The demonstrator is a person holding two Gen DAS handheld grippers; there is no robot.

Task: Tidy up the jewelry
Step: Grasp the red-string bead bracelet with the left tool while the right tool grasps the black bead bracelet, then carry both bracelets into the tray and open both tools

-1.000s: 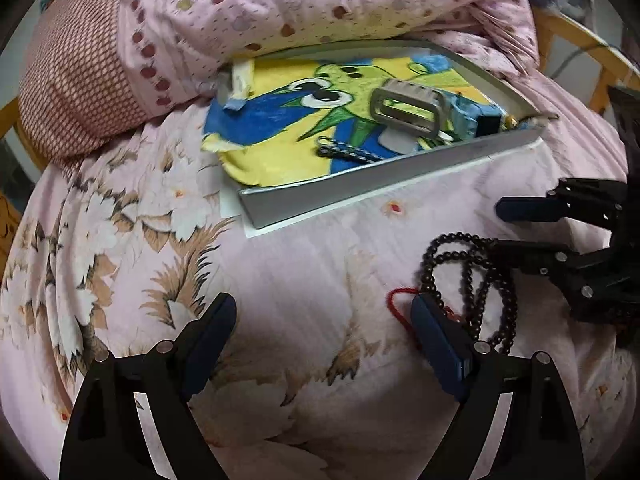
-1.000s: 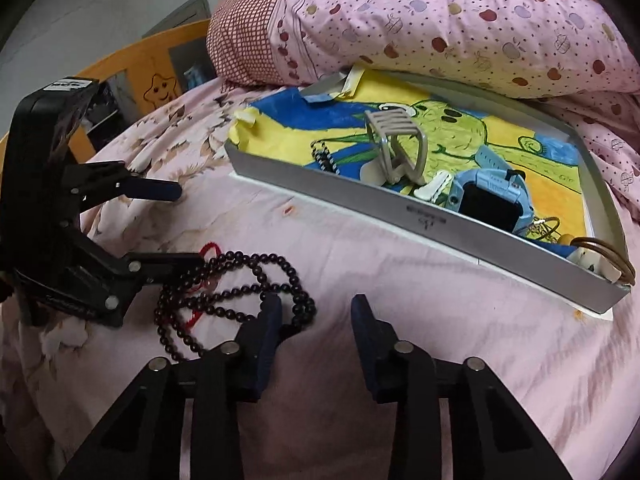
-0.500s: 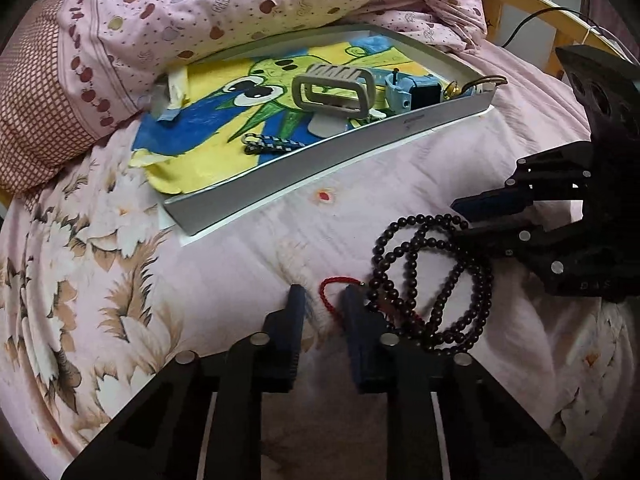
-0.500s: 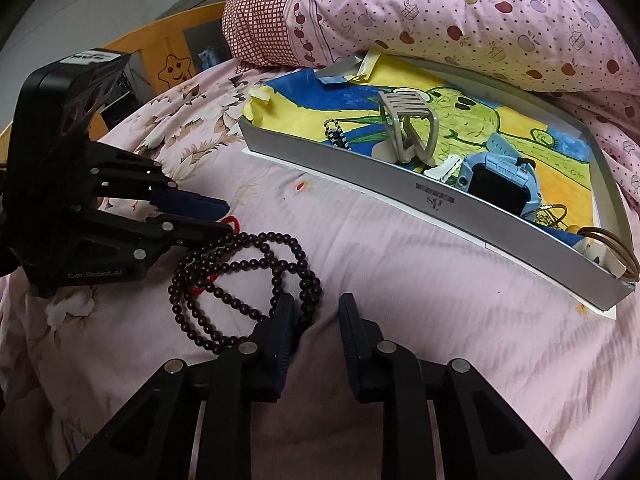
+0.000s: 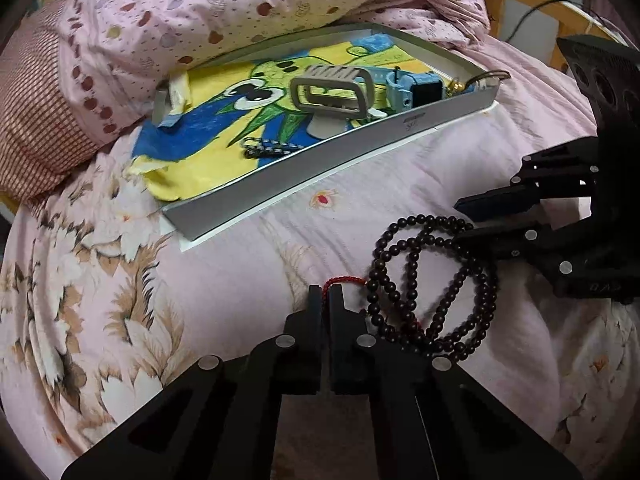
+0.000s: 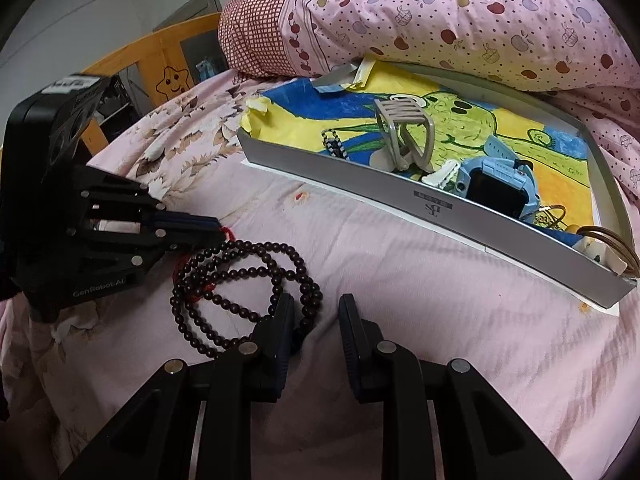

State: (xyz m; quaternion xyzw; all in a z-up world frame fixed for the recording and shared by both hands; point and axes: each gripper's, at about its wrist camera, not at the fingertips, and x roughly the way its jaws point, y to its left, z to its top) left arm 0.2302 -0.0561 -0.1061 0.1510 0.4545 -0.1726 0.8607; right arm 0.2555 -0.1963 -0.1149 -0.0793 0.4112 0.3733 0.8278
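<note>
Beads [image 5: 424, 280] lay coiled on the bed [image 5: 240, 264] short of the tray [image 5: 320, 168]; left gripper [image 5: 326, 294] jaws had just closed on the red cord [image 5: 344, 280], right gripper [image 6: 316, 312] jaws slightly apart, empty, beside the strand; best to lift slowly so loops trail free

beads [image 5: 432, 280] on bed [image 5: 240, 280], before tray [image 5: 320, 168]

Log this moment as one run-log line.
left claw: shut on red cord | right claw: open beside bead necklace | tray: not reached
</note>
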